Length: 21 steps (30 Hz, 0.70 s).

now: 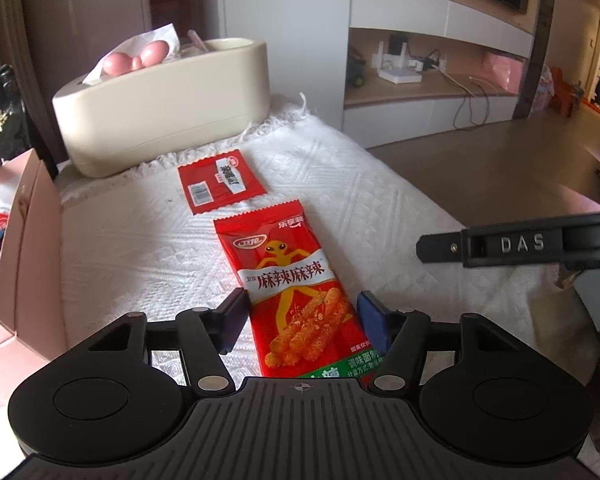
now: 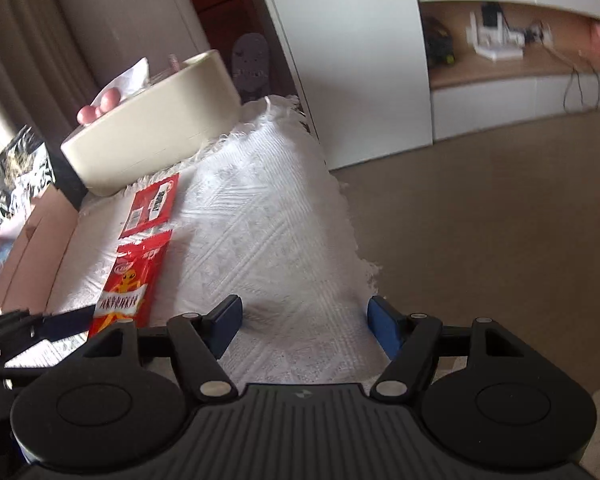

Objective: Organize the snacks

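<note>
The left gripper (image 1: 304, 316) stands with jaws spread either side of the red snack packet (image 1: 288, 284) on the white cloth (image 1: 140, 248), hiding its near end. Beyond it lies a smaller red packet (image 1: 220, 182). The right gripper (image 2: 306, 324), jaws apart, holds nothing.

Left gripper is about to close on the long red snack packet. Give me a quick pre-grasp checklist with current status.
1. Left gripper open: ok, jaws stand apart.
2. Long red snack packet between the left fingers: ok, it lies flat on the white cloth, a finger on each side.
3. Fingers touching the packet: cannot tell; the left pad looks very near its edge.
4. Second red packet out of the jaws: ok, it lies farther off, toward the cream tissue box.
5. Right gripper out of the way: ok, open over bare cloth, holding nothing.
6. Pink box on the left ready to take it: cannot tell.
</note>
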### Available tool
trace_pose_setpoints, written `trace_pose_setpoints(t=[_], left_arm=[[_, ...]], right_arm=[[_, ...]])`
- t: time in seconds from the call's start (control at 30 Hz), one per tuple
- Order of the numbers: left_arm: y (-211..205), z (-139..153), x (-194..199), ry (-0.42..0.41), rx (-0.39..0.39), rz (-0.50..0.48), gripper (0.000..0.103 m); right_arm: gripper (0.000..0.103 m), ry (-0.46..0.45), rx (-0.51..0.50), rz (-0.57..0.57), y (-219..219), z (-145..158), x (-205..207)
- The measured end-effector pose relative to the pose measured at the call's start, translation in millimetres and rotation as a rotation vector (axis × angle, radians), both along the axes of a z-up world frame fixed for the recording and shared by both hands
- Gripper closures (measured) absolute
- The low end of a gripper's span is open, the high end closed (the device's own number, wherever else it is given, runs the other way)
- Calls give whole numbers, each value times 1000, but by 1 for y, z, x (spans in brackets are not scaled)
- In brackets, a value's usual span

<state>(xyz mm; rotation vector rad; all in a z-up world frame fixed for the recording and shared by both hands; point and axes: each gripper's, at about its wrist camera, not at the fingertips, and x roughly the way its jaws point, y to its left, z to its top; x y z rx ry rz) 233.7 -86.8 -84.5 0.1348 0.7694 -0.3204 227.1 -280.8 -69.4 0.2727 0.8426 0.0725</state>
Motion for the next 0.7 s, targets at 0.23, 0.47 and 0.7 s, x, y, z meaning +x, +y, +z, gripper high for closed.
trace_pose_setpoints(t=[0.23,0.47,0.7], left_arm=[[13,16,-12,-50,-28,11,41],[62,43,-64,-122,-151,75,42],[135,41,-125,-86,-178,260,42]], right_arm=[[31,16,45,-29,-6,-4,0],[30,21,47,-34,-7,-4,1],[30,-87,-118,116,38,21,1]])
